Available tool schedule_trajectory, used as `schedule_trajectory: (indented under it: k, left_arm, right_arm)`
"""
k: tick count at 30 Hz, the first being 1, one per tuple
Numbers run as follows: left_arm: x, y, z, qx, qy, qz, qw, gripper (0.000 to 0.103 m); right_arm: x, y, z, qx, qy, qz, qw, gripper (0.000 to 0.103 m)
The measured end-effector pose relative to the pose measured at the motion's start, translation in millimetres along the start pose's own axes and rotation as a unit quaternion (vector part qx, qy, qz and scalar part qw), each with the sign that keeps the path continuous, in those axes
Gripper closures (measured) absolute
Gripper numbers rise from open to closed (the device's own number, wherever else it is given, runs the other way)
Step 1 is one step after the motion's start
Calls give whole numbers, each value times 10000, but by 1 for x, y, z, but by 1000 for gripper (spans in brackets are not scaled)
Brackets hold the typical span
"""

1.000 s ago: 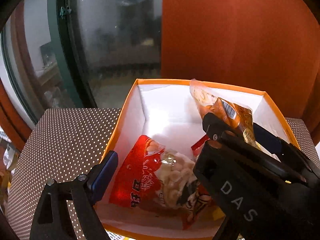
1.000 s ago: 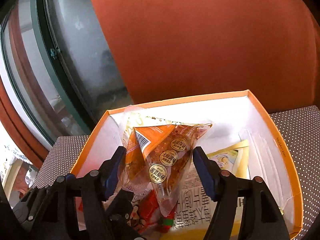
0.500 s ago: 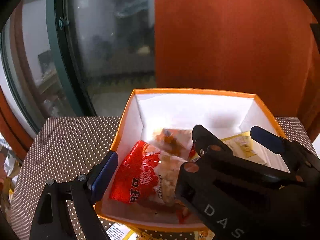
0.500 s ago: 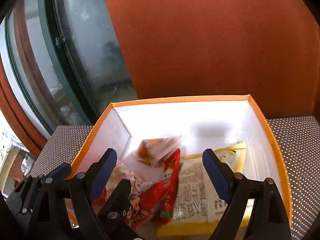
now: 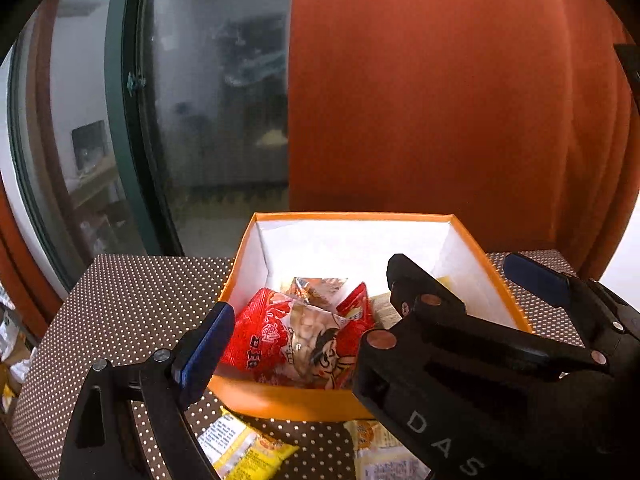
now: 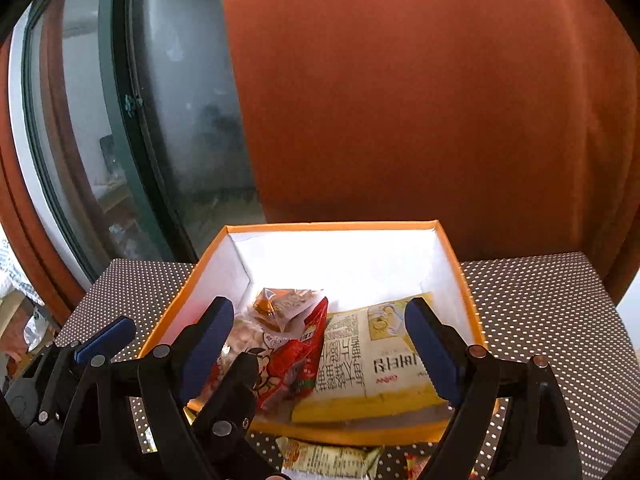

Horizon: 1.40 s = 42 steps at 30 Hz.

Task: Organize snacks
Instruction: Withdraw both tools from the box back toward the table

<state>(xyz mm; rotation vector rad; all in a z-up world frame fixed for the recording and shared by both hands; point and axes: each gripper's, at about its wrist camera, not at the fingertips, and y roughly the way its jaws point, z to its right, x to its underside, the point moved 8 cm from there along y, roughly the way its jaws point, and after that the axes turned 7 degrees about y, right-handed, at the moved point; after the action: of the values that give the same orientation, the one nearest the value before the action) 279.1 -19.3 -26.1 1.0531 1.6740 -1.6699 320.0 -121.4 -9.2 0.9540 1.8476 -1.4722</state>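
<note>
An orange box (image 5: 280, 398) (image 6: 466, 296) with white inside stands on the dotted table. In it lie a red snack bag (image 5: 288, 340) (image 6: 296, 360), a small orange packet (image 5: 318, 286) (image 6: 284, 304) and a yellow-and-white packet (image 6: 372, 356). My right gripper (image 6: 320, 344) is open and empty, held above the box's near side. My left gripper is open and empty; its left finger (image 5: 204, 344) is at the box's near left corner, and the right gripper's body hides its right finger.
Two yellow snack packets (image 5: 244, 444) (image 5: 380, 456) lie on the dotted tablecloth (image 5: 120, 300) in front of the box; one also shows in the right wrist view (image 6: 328, 458). An orange curtain (image 6: 420, 100) and a glass door (image 5: 192, 120) stand behind the table.
The right gripper opened and let go of the orange packet, which dropped into the box. Both grippers then pulled back and up, away from the box.
</note>
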Motion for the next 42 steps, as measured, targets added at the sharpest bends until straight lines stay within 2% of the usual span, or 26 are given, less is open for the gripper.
schedule_trajectory:
  k: [5,11,21,31,37,42]
  left_arm:
    - [7,-34,4,48,-98,319,9994,10]
    - [15,-72,9,56,12,584,9983,10]
    - [35,-116,28,143,102,760,9970,9]
    - [77,-130,44,103,285,562,9980,9]
    - [98,-130,52,124,332,500,9981,9]
    - [116,-111,63,287,307,372,9984,9]
  right_arm:
    - [1,-39,-1,112,-135,341,9993,13]
    - [8,-81,-1,125,-208,594,9979,13]
    - [31,-141,4,247,-321,836,9957,13]
    - [71,-153,16,211,-213,680,9972,13]
    - [88,-159,18,154,-348,812,9960,13]
    - [104,-150,32,194,-286,722,9968,14]
